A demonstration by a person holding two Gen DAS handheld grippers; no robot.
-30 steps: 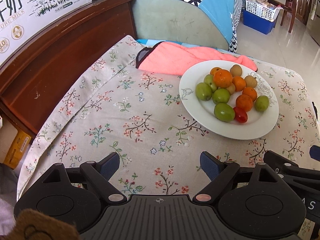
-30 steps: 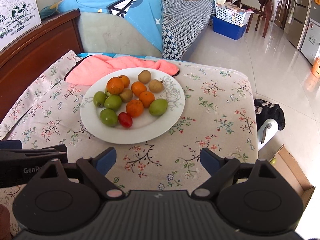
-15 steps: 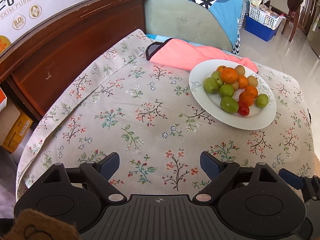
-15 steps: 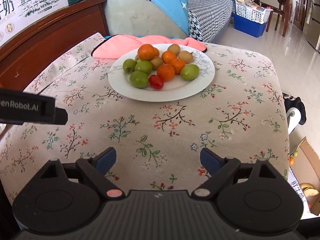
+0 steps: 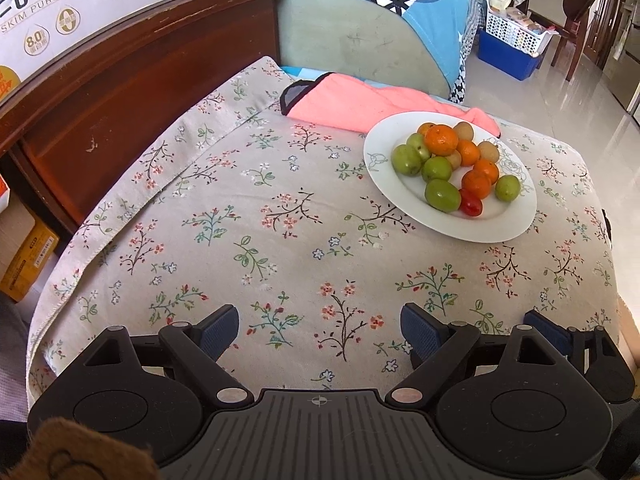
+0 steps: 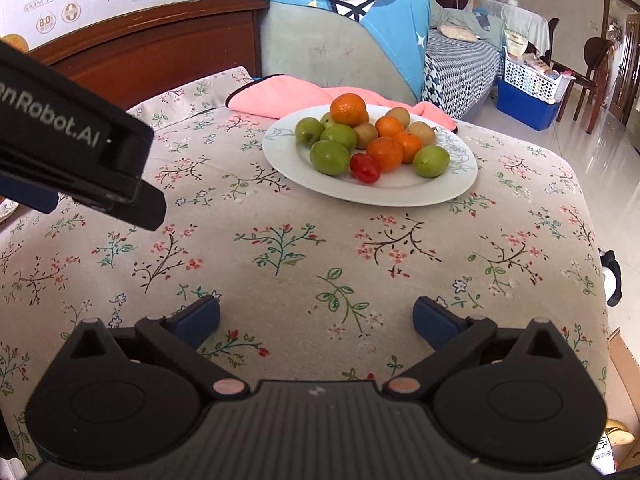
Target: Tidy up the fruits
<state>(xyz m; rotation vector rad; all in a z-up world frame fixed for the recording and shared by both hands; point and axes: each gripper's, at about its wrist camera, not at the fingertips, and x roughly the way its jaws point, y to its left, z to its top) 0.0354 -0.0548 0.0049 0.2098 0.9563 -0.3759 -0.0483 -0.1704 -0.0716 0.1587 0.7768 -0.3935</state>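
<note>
A white plate [image 5: 386, 192] [image 6: 400, 194] stands at the far right of the floral tablecloth. It holds a pile of oranges [image 5: 441, 140] [image 6: 349, 109], green fruits [image 5: 442, 195] [image 6: 330, 157], brown kiwis [image 5: 464, 131] [image 6: 421, 133] and one red tomato [image 5: 470, 205] [image 6: 365, 167]. My left gripper [image 5: 320, 330] is open and empty near the table's front edge. My right gripper [image 6: 316, 318] is open and empty, also well short of the plate. The left gripper's body shows at the left of the right wrist view [image 6: 80, 156].
A pink cloth [image 5: 360, 100] [image 6: 280, 94] lies behind the plate. A dark wooden headboard [image 5: 132, 68] with a milk carton box [image 5: 80, 4] on top runs along the left. A sofa with a blue cover [image 6: 360, 20] stands behind. A cardboard box [image 6: 620, 364] sits on the floor at right.
Both grippers have pulled back toward the table's front edge, so the plate looks farther off. Both stay open and empty. The fruit has not moved.
</note>
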